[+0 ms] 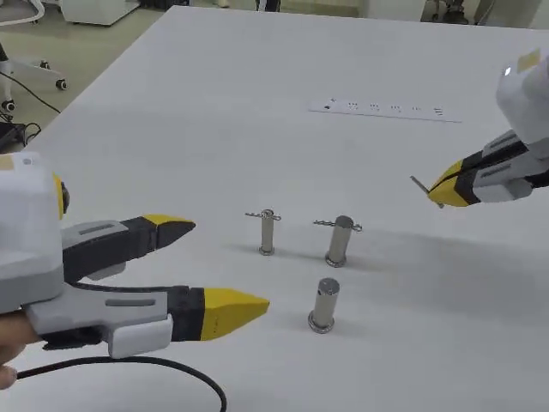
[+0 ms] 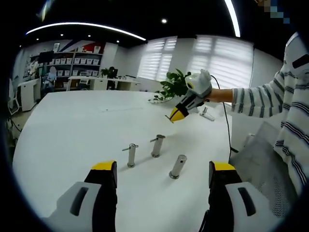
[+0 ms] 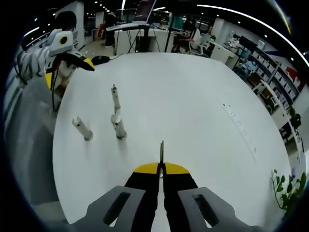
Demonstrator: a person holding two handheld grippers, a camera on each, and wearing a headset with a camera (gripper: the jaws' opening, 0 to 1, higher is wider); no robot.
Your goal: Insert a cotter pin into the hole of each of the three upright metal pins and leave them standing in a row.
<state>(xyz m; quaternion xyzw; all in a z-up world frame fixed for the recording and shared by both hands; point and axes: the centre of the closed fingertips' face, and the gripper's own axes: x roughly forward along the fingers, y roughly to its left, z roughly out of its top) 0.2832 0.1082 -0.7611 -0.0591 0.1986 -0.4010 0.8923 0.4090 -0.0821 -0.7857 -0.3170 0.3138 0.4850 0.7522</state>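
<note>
While left claw (image 1: 230, 264) gapes empty, right claw (image 1: 435, 190) pinches one cotter pin (image 1: 419, 184) (three metal pins (image 1: 337, 241) stand).

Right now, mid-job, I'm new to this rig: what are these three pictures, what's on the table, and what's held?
No robot: a person holds a two-jaw gripper in each hand. One picture comes from a headset camera; the two round ones from cameras riding on the grippers. On the white table stand three metal pins: the back-left pin and the back-right pin already carry cotter pins, the nearest pin has none. The left gripper is open and empty. The right gripper is shut on a loose cotter pin.
</note>
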